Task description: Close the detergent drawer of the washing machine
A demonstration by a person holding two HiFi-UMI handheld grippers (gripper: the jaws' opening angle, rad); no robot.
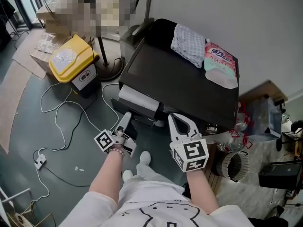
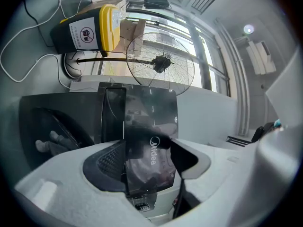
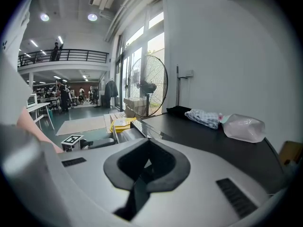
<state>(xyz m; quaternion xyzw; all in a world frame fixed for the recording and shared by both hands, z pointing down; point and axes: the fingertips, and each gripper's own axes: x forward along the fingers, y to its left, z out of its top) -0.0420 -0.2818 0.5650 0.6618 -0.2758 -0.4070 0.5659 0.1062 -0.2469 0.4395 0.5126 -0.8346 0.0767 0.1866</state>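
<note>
Your left tongs (image 1: 126, 120) are down at the front left corner of the black washing machine (image 1: 184, 86), where the detergent drawer (image 1: 138, 100) stands pulled out from the front, its grey top showing from above. In the left gripper view the drawer's glossy dark front panel, printed with a white logo, sits deep between the jaws, with a pad against each of its edges, so these tongs are clamped on the drawer. Your right tongs (image 1: 179, 120) hang just beside them, to the right, in front of the machine's front edge. In the right gripper view their dark pads meet with nothing between them, and they touch nothing. On the machine's flat top a crumpled checked cloth (image 1: 188, 42) lies next to a pink and white pouch (image 1: 220, 64), both near the wall. On the floor to the left stands a yellow-lidded bin (image 1: 71, 56), with a white cable (image 1: 60, 123) trailing in loops beside it.
</note>
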